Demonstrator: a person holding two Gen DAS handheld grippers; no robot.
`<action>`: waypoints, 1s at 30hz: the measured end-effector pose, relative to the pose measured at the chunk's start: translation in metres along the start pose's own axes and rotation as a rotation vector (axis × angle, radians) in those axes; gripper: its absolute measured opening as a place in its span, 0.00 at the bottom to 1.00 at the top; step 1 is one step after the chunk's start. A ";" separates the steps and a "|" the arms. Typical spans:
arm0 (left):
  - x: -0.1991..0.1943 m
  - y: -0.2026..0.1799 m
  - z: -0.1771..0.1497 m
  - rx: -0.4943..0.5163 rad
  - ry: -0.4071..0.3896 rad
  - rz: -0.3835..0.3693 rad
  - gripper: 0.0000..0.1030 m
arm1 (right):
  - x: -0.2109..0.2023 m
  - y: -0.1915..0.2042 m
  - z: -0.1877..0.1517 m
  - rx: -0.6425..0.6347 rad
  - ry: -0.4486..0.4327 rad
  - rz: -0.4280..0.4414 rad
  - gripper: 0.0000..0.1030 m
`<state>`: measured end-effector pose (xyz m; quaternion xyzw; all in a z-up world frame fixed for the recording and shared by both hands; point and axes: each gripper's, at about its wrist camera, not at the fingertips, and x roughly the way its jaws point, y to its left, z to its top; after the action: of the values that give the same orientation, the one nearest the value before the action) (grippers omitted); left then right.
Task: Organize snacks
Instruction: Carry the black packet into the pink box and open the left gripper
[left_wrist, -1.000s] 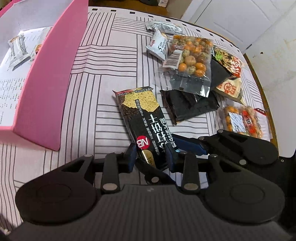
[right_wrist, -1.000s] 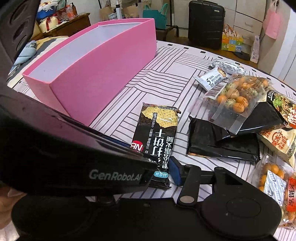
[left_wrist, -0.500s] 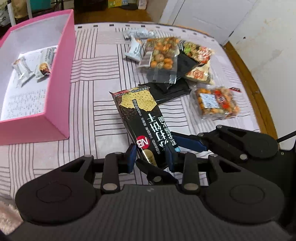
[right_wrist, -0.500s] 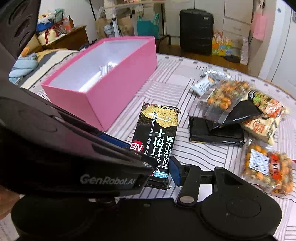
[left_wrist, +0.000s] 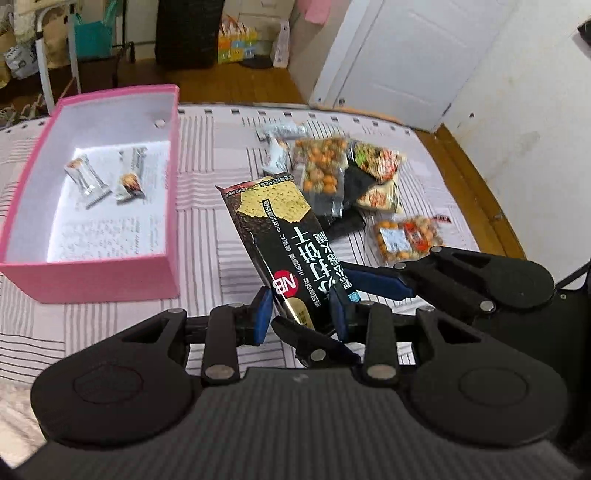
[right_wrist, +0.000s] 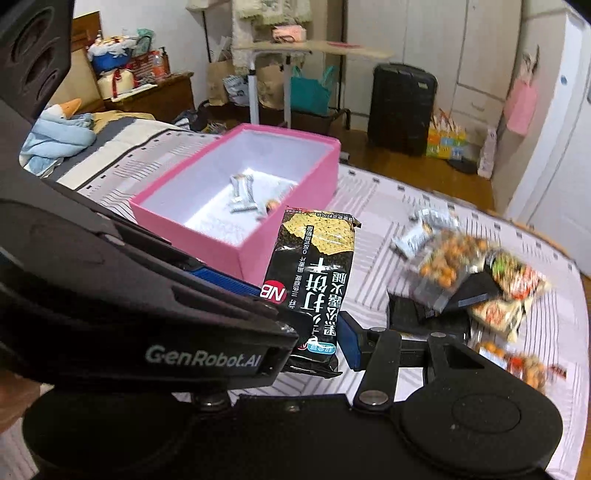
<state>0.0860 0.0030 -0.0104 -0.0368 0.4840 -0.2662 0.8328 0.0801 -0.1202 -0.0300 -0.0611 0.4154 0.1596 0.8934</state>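
Pink box (left_wrist: 92, 280): left side of the left wrist view, open top, white inside, standing on the striped tablecloth (left_wrist: 218, 147).
Small wrapped snacks (left_wrist: 86, 179): two silver packets lying on the floor of the pink box, near its far half.
Left gripper (left_wrist: 300, 314): lower centre of the left wrist view, blue pads narrowly apart with the near end of the cracker pack between them; the right pad touches the pack, a slight gap shows at the left pad.
Cracker pack (left_wrist: 286, 240): long black packet with a yellow cracker picture and an "NB" mark, centre of both views, lifted above the tablecloth and slanting up and away toward the box's near right corner.
Right gripper (right_wrist: 306, 317): lower centre of the right wrist view, jaws partly apart and closed across the width of the same cracker pack near its lower end; in the left wrist view it comes in from the right.
Snack pile (left_wrist: 343, 177): right of centre, clear bags of orange and green coated nuts, black pouches and red-printed packets, lying overlapped on the tablecloth.
Nut bag (left_wrist: 406, 238): alone, just right of the pile's near edge.
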 end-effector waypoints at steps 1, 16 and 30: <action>-0.004 0.004 0.002 -0.007 -0.012 0.000 0.31 | 0.000 0.002 0.004 -0.008 -0.007 0.005 0.54; -0.015 0.121 0.051 -0.205 -0.109 0.107 0.31 | 0.076 0.045 0.087 -0.169 -0.113 0.147 0.53; 0.065 0.207 0.063 -0.397 0.055 0.157 0.32 | 0.179 0.060 0.101 -0.255 0.034 0.231 0.53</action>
<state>0.2477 0.1371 -0.0941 -0.1551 0.5508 -0.1006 0.8139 0.2413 0.0022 -0.0991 -0.1284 0.4113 0.3117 0.8469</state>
